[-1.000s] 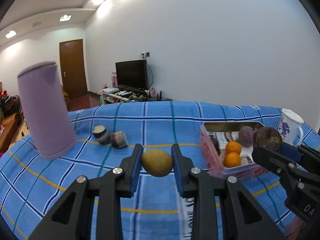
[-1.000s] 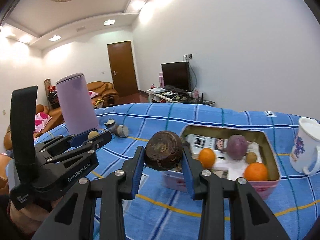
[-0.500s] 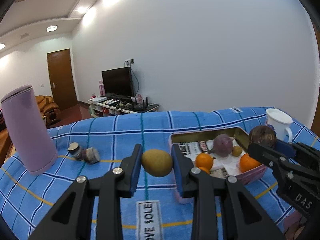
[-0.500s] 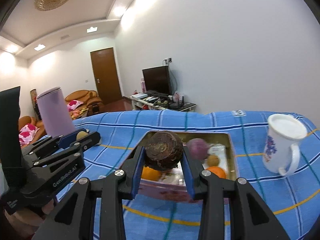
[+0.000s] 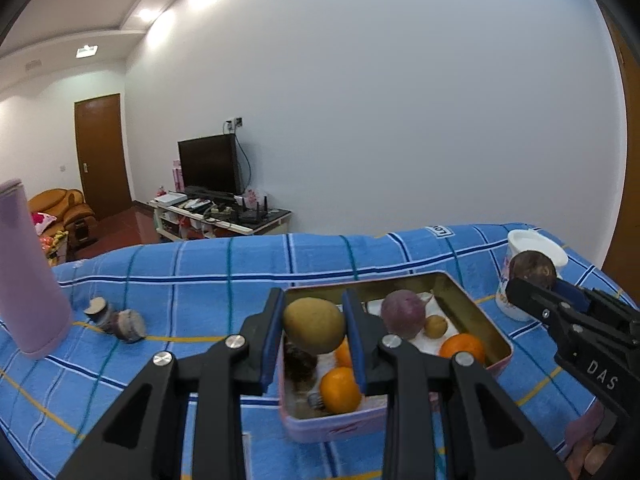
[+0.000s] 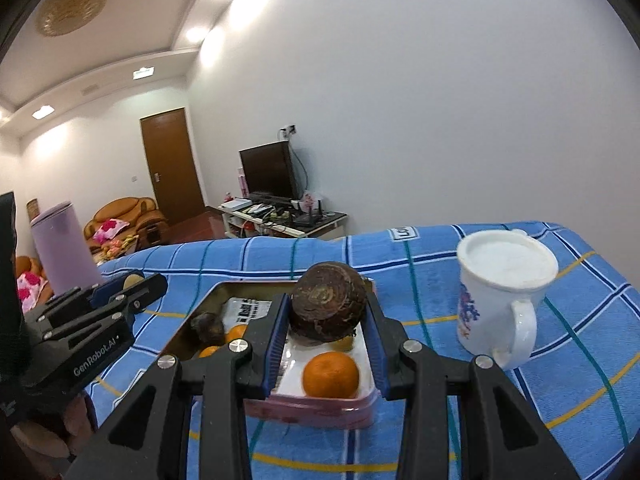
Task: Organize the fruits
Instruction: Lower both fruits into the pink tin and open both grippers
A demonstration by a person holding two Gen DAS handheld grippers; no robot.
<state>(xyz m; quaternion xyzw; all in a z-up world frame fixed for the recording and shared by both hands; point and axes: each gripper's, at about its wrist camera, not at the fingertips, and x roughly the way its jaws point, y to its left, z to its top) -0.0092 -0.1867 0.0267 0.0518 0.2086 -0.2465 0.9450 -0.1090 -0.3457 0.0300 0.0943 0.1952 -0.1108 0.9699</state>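
Grippers, two, hand-held, black with blue pads. Left gripper [image 5: 314, 330]: clamped on a yellow-green oval fruit [image 5: 314, 325], held above the near left part of the tin [image 5: 486, 322]. Right gripper [image 6: 327, 322]: clamped on a dark brown rough round fruit [image 6: 328, 307], held above the tin's middle, seen from the left wrist view at the tin's right side.

Tin: pink outside, gold inside, rectangular, open, resting on the blue checked cloth [image 5: 192, 280]. Contents, near to far: one orange [image 5: 340, 390] at the near wall; a second orange [image 5: 344, 354] just behind it, partly hidden by the left gripper's pad; a dark brown fruit [image 5: 300, 360] at the near left wall; a third orange [image 5: 462, 349] against the right wall; a small tan fruit [image 5: 436, 326] just beyond that orange; a purple round fruit [image 5: 402, 314] touching or just beside the tan one, toward the far wall. White printed paper lines the floor.

Mug [image 6: 502, 292]: white, floral print, upright, just right of the tin, handle toward the camera.

Two small cut stubs [image 5: 118, 318]: lying on the cloth well left of the tin, close together.

Lilac cylinder [image 5: 26, 272]: upright, further left of the tin, beyond the stubs.

Television [image 5: 210, 164]: on a low stand, beyond the tin, against the white wall.
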